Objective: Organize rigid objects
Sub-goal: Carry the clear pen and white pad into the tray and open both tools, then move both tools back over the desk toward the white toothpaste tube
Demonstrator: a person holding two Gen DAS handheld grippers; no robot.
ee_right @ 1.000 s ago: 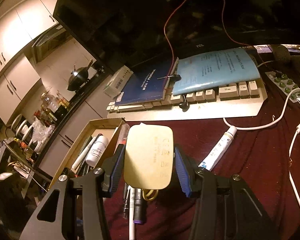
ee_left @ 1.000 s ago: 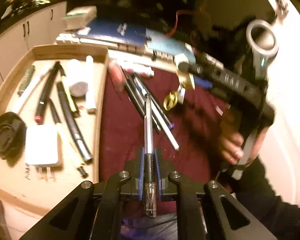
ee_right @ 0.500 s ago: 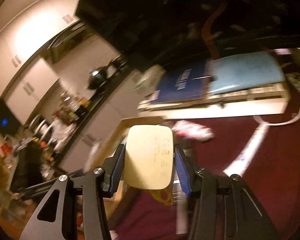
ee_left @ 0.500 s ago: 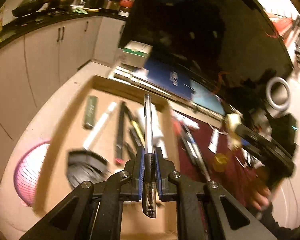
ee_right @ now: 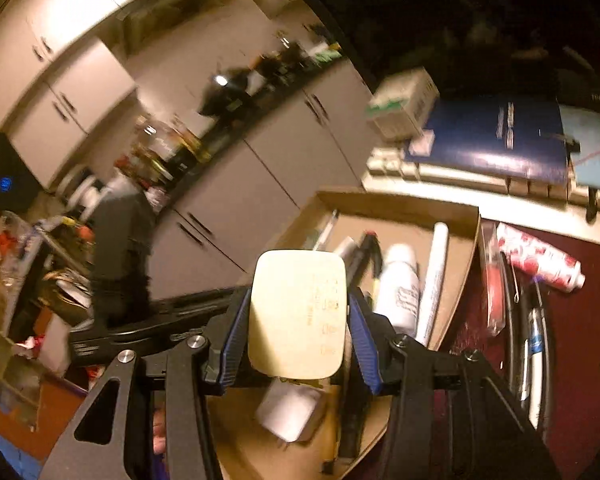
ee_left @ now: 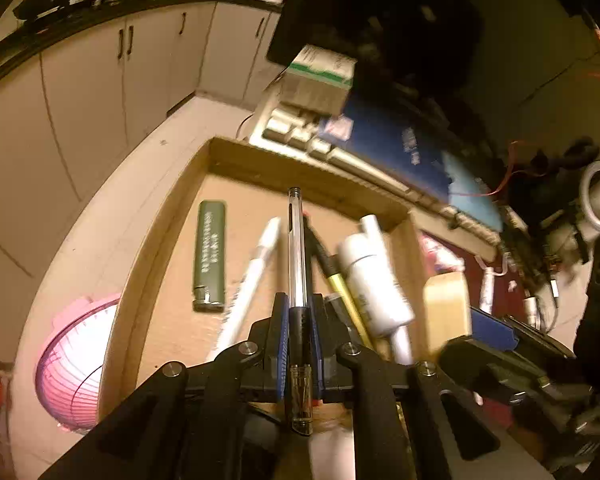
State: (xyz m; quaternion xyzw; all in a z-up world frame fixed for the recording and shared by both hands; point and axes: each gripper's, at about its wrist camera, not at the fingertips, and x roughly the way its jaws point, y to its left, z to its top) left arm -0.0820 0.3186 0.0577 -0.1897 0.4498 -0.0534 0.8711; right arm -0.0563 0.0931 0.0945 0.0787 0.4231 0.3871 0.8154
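Kitchen cabinets (ee_left: pixel 100 80) fill the background; a dark red cloth covers the bench (ee_right: pixel 580 320), with a keyboard (ee_right: pixel 440 176) at the back carrying a blue book (ee_right: pixel 496 140) and a small white-and-green box (ee_left: pixel 320 76).

Cardboard tray (ee_left: pixel 300 164) sits at the bench's left end, in front of the keyboard. Contents visible: green lighter (ee_left: pixel 209 256), white marker (ee_left: pixel 256 272), white bottle (ee_left: pixel 374 280), yellow pen (ee_left: pixel 340 284), all lying lengthwise.

Right gripper (ee_right: pixel 298 320): jaws closed on a cream rectangular block (ee_right: pixel 298 312), pads pressing both long sides, block held above the tray's near half. Same block appears in the left view over the tray's right wall.

Left gripper (ee_left: pixel 300 340): jaws clamped on a clear ballpoint pen (ee_left: pixel 298 248), gripping its black section; barrel points forward above the tray, over the markers.

On the cloth right of the tray: a red-and-white tube (ee_right: pixel 540 260) and several pens (ee_right: pixel 536 344). Pink mesh basket (ee_left: pixel 76 364) lies beyond the tray's left wall, lower down.
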